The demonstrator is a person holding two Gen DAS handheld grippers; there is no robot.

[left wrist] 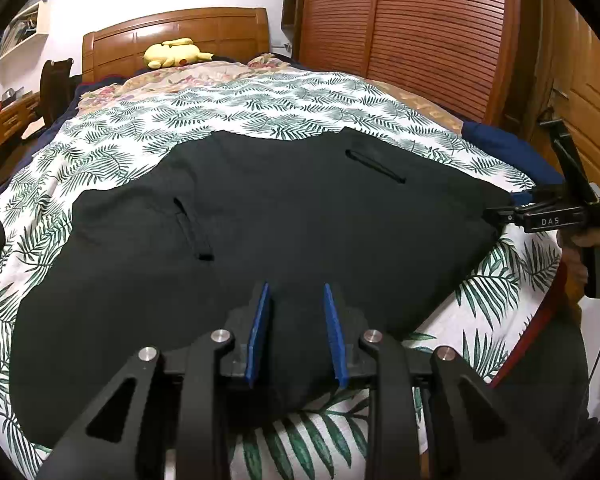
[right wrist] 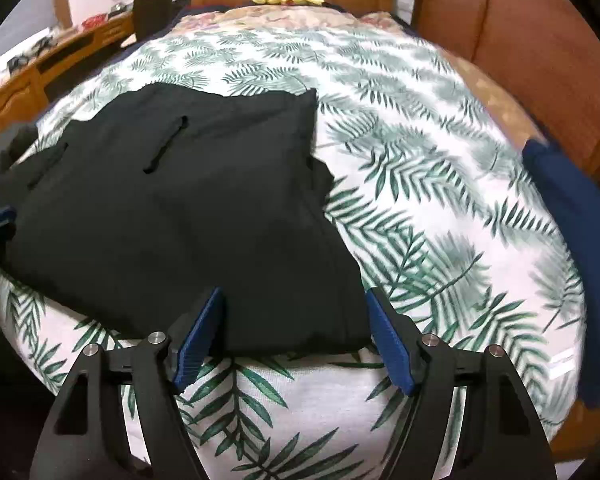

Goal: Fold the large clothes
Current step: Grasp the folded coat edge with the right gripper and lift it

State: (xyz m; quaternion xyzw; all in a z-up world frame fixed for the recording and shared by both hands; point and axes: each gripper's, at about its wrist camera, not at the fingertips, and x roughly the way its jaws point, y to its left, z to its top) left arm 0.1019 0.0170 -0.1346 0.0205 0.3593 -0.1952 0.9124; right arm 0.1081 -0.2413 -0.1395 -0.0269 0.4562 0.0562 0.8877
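A large black garment (left wrist: 260,220) with two slit pockets lies spread on the palm-leaf bedspread (left wrist: 260,104). It also shows in the right wrist view (right wrist: 180,208). My left gripper (left wrist: 296,292) is open, its blue pads over the garment's near edge, fabric between them. My right gripper (right wrist: 294,296) is open wide, its blue pads on either side of the garment's near right corner. From the left wrist view the right gripper (left wrist: 496,214) sits at the garment's right corner.
A yellow plush toy (left wrist: 176,54) lies by the wooden headboard (left wrist: 180,26). A slatted wardrobe (left wrist: 420,20) stands to the right. A wooden desk (right wrist: 32,72) runs along the left. A dark blue cloth (right wrist: 572,208) lies at the bed's right edge.
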